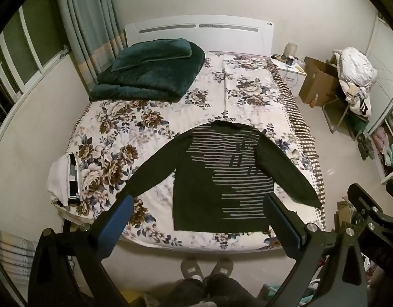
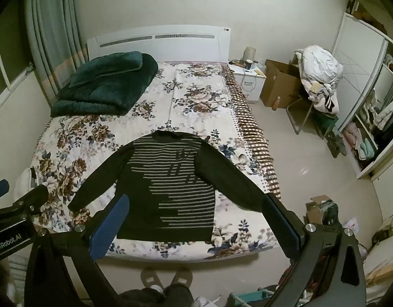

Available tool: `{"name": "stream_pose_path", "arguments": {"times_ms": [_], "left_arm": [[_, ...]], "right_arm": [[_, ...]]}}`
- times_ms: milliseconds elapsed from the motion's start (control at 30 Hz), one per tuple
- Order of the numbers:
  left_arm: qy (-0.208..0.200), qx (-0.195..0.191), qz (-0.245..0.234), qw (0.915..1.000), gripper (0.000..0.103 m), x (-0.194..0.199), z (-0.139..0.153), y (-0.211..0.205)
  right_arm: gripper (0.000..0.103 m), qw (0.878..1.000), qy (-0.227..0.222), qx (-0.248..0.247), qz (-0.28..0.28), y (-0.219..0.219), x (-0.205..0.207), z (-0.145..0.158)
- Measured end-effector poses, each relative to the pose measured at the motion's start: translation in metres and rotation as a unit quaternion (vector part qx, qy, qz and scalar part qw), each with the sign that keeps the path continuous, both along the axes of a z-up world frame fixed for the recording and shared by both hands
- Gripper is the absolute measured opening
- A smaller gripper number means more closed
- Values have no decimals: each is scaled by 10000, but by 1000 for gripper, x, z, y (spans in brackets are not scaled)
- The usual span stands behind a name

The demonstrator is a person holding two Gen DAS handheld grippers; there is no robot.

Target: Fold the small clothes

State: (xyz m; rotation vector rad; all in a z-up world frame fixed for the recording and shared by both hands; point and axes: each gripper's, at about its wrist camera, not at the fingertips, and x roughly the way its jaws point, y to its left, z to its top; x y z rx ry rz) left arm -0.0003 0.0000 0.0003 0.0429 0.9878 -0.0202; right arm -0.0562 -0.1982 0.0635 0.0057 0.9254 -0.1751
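one dark long-sleeve top with pale stripes lies flat near the foot of the bed, front up, neck toward the headboard, both sleeves splayed out diagonally. also on the bed: one dark green folded blanket with one matching pillow on top at the far left corner, and one small stack of folded clothes at the left edge, white on the outside with something black and white inside, hard to tell how many pieces. beside the bed there's one white nightstand, one cardboard box and one chair heaped with laundry. two slippered feet show at the bottom of both views, legs mostly cut off. the print on the top's chest is too blurry to read. the left gripper hangs above the near edge of the bed with its two fingers spread wide, nothing between them, not touching the top. the right gripper is held at about the same height just beside it, fingers likewise wide apart and holding nothing; its far finger overlaps the tip of the right sleeve in view, can't tell if it touches.
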Motion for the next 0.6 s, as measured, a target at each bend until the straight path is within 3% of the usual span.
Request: {"name": "stream_pose_path", "arguments": {"times_ms": [600], "left_arm": [[-14,-6,1,10000,103,0,-1,0]], "right_arm": [[103,10000,-24,37,6,-1,0,1]]}}
